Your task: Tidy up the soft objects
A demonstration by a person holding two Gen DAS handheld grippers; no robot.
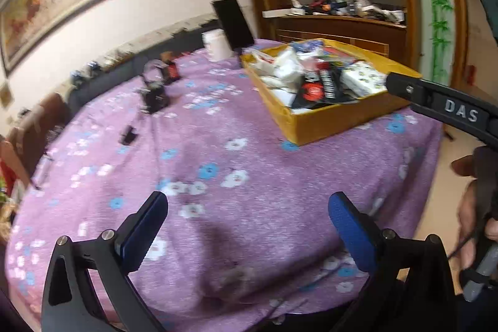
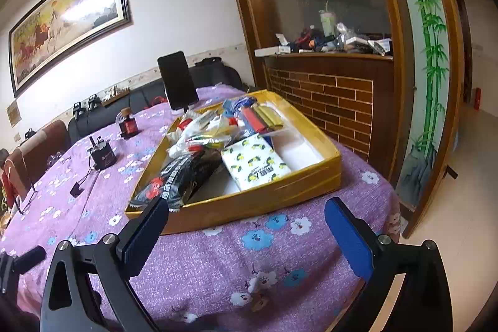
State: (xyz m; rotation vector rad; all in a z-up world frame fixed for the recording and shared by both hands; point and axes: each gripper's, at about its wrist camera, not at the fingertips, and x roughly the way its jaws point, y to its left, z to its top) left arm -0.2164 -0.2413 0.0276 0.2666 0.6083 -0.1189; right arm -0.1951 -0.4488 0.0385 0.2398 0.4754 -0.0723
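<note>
A: Both grippers are hanging empty; the left gripper and the right gripper are each standing with jaws wide apart, nothing between them.

B: And the soft things?

A: They're sitting in the shallow yellow cardboard box at twelve o'clock of the right gripper: a black crinkly plastic pouch and a white lemon-print tissue pack.

B: Risks?

A: The pouch is overhanging the near rim; a careless nudge is likely tipping it onto the purple flowered tablecloth.
</note>
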